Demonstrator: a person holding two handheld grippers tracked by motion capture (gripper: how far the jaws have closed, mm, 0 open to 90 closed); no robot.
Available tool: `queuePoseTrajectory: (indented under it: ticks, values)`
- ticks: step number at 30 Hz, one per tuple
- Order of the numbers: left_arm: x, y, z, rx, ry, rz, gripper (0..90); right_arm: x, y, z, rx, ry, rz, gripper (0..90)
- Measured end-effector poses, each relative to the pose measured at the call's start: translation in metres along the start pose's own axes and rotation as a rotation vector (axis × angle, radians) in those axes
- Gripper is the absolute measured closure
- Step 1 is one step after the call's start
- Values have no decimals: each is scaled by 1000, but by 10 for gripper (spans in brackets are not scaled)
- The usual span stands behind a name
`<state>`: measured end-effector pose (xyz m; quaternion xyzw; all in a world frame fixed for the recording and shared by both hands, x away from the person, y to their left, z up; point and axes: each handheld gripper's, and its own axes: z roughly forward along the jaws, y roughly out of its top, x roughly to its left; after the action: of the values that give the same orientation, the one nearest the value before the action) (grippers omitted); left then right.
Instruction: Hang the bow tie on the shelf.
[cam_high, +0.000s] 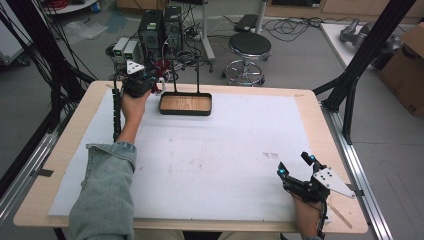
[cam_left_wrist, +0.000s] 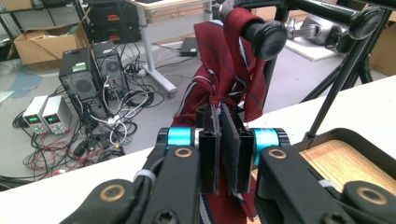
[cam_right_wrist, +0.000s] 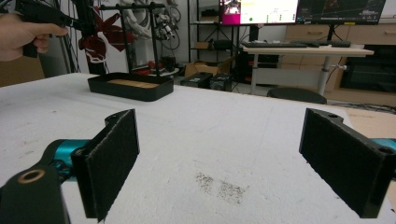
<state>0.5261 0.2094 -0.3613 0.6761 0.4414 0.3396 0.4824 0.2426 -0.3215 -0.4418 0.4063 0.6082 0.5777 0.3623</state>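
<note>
A dark red tie (cam_left_wrist: 233, 60) with thin stripes hangs over the top bar (cam_left_wrist: 264, 39) of a black stand. The stand's tray (cam_high: 185, 103) has a wooden floor and sits at the table's far edge. In the left gripper view my left gripper (cam_left_wrist: 223, 126) is shut on the tie just below the bar. From above, the left gripper (cam_high: 150, 82) is at the stand's left post, with the tie (cam_high: 161, 65) a red patch beside it. My right gripper (cam_high: 295, 165) rests open near the front right corner. Nothing lies between the right gripper's (cam_right_wrist: 219, 163) pads.
White paper (cam_high: 215, 150) covers most of the wooden table. Beyond the far edge are a black stool (cam_high: 249, 47), computer towers (cam_high: 160, 30) and floor cables. Black frame struts (cam_high: 360, 55) and a cardboard box (cam_high: 407, 70) stand at the right.
</note>
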Motion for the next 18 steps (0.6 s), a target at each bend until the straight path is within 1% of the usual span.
queuePoseTrajectory:
  ticks: [3,6,8,9,13,14,16,17,18]
  values:
    - [1,0,-2,8,-1,6,792,0,0,0,0,-1,-1,110]
    - [3,0,-5,1,1,5,755,0,0,0,0,0,-6,110]
    - [4,0,-6,5,-3,4,729,0,0,0,-1,0,-6,111]
    - [5,0,-8,4,0,-2,729,0,0,0,-1,0,-6,111]
    - [10,1,-16,0,-9,-8,655,0,0,0,-6,-2,-6,111]
    - [12,1,-20,-5,-14,-14,649,0,0,0,-6,-1,-6,111]
    - [15,2,-26,-12,-23,-36,606,0,0,0,-2,1,-5,111]
    - [17,2,-29,-12,-27,-47,563,0,0,0,-4,1,-6,111]
    - [19,3,-33,-13,-31,-54,551,0,0,0,-5,1,-4,111]
